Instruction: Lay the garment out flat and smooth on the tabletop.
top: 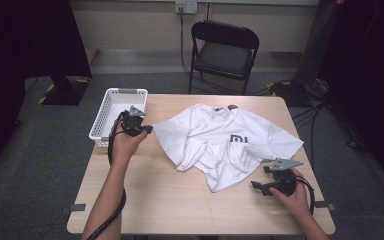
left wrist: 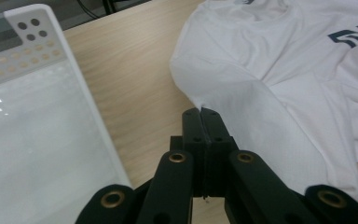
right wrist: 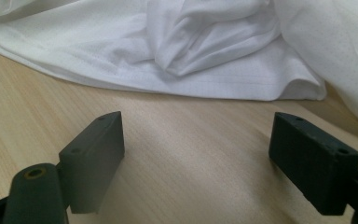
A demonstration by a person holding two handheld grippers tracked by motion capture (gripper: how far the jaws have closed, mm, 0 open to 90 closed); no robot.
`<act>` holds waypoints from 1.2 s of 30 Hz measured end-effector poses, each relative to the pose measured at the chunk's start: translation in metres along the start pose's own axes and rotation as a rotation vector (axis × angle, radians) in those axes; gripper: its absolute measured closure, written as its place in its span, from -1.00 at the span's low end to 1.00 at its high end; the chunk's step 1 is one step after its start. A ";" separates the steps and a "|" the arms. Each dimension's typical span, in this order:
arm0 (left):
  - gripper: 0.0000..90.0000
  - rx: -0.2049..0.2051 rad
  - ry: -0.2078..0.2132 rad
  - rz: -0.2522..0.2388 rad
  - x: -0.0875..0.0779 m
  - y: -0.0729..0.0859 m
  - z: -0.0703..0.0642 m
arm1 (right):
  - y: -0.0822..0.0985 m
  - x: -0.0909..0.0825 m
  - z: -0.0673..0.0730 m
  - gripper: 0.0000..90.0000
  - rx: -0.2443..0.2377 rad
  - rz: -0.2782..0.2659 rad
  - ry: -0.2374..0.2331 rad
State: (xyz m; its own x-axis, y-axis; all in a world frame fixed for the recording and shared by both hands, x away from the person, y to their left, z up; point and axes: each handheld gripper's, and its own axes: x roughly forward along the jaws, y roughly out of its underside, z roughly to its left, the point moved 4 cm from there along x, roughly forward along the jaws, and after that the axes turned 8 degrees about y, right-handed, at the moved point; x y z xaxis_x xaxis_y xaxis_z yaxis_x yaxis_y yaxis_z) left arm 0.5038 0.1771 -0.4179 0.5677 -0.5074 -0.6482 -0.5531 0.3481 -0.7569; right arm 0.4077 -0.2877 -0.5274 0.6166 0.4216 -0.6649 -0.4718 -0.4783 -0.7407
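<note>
white perforated plastic basket (top: 111, 102) at table's (top: 170, 200) left edge. left gripper (top: 147, 129) clenched on the t-shirt's (top: 215, 135) sleeve tip, thin white knit pulled taut. shirt lies crumpled mid-table on pale woodgrain. right gripper (top: 261, 178) released, jaws wide, just short of hem.

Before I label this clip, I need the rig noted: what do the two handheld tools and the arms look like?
Both are black. The left tool and right tool each have two blocky jaws on linkage arms with brass-coloured pivots, a grey three-cornered top plate and a trailing black cable. The forearms are bare, no sleeves.
</note>
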 end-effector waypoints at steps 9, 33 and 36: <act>1.00 -0.026 -0.044 0.020 -0.003 -0.003 0.024 | 0.000 0.000 0.000 -0.62 -0.005 -0.001 -0.005; 1.00 -0.117 -0.126 0.050 0.000 -0.003 0.078 | 0.000 0.000 0.000 -0.62 -0.005 -0.002 -0.007; 1.00 -0.121 -0.121 0.041 0.000 -0.001 0.080 | 0.000 0.000 0.000 -0.62 -0.005 -0.002 -0.007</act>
State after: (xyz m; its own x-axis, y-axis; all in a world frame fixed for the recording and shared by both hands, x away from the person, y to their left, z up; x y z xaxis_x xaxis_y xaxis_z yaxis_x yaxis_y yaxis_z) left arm 0.5532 0.2395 -0.4241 0.6085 -0.3933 -0.6892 -0.6427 0.2650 -0.7188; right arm 0.4076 -0.2874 -0.5274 0.6131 0.4279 -0.6641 -0.4672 -0.4815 -0.7415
